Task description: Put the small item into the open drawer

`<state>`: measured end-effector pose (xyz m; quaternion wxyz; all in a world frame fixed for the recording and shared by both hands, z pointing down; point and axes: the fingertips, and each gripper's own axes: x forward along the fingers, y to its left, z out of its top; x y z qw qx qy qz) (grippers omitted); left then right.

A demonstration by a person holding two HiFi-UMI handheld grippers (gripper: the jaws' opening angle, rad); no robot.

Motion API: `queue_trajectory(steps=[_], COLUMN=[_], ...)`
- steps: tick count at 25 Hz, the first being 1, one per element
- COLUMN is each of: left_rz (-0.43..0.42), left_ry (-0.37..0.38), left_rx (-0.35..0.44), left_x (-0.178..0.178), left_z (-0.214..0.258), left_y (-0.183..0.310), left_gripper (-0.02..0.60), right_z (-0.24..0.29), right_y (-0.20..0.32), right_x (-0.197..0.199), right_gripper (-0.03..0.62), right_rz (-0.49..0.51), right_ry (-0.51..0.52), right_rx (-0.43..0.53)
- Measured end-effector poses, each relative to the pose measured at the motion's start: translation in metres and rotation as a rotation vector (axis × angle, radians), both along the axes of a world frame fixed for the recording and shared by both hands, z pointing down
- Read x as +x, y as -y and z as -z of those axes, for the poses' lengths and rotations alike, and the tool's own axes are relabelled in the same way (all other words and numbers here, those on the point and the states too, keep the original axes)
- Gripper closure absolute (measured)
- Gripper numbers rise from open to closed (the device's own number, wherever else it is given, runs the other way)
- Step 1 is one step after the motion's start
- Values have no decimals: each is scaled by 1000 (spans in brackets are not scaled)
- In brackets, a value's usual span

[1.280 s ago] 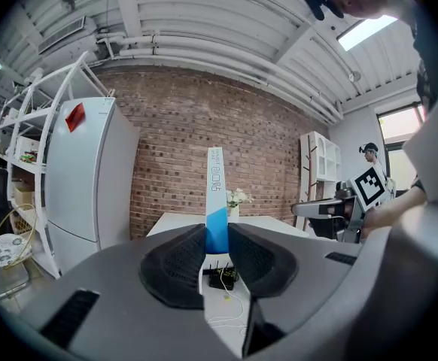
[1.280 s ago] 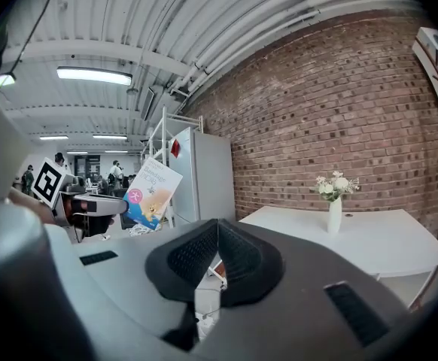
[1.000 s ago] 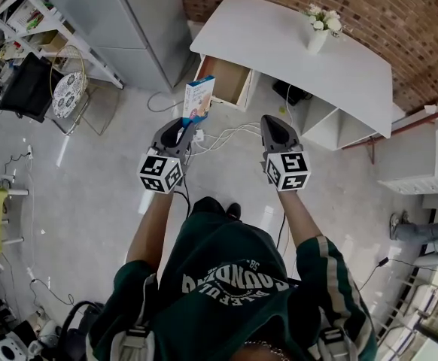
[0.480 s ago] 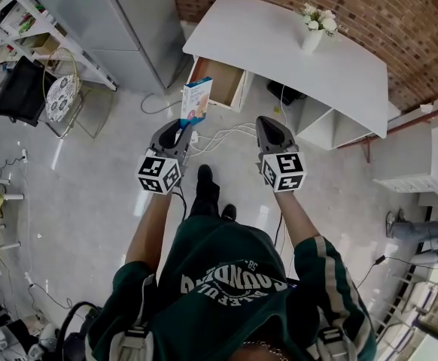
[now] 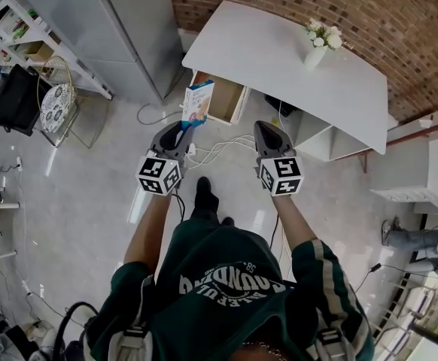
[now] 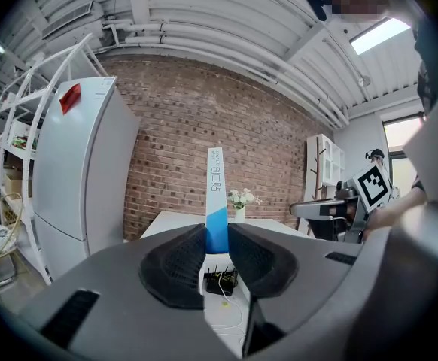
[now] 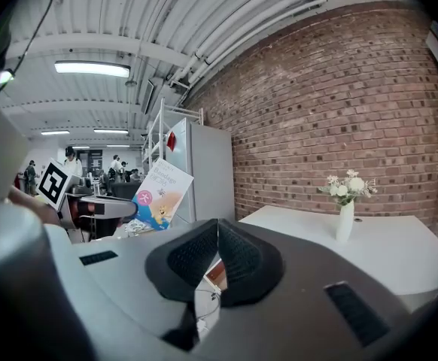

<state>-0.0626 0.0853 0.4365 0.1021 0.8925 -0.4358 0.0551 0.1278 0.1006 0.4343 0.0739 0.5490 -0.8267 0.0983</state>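
The left gripper (image 5: 183,128) has its fingers clenched on the lower end of a small flat white-and-blue cardboard box (image 5: 198,102), which stands upright above them. The left gripper view shows the black pads pressing on both faces of the box. The right gripper (image 5: 265,128) carries nothing: its fingers are pressed together, with only floor and cables visible past them. Both grippers are held out in front of the person, side by side and apart, over the pale floor (image 5: 91,171) and short of the white desk (image 5: 279,59). The open drawer with a brown wooden inside (image 5: 220,96) sticks out from the desk's front at its left end. In the head view the box's top overlaps the drawer's near corner, but the box looks to be in the air before the drawer, not in it. So the pick-up is done and the carry is under way. What is left, as I judge it, is to bring the box over the opening, lower it inside and release it. A white vase of flowers (image 5: 315,40) stands on the desk, well apart from the drawer.
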Motion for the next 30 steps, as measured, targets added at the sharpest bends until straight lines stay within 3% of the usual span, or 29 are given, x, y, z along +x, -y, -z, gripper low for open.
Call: queue_trajectory(steps=[13,30], left_rz=[-12,-49], left_ry=[-13,-24], left_rx=[-25,-71], left_x=[-27,-44], left_z=[-5,-24], left_y=[96,163], left_gripper=[477,477], right_z=[2,-9], right_y=[95,159], right_x=[-35,-54], right_gripper=[569,569], right_rz=[9,-26], right_ry=[-22,-33], right_rx=[-21,-57])
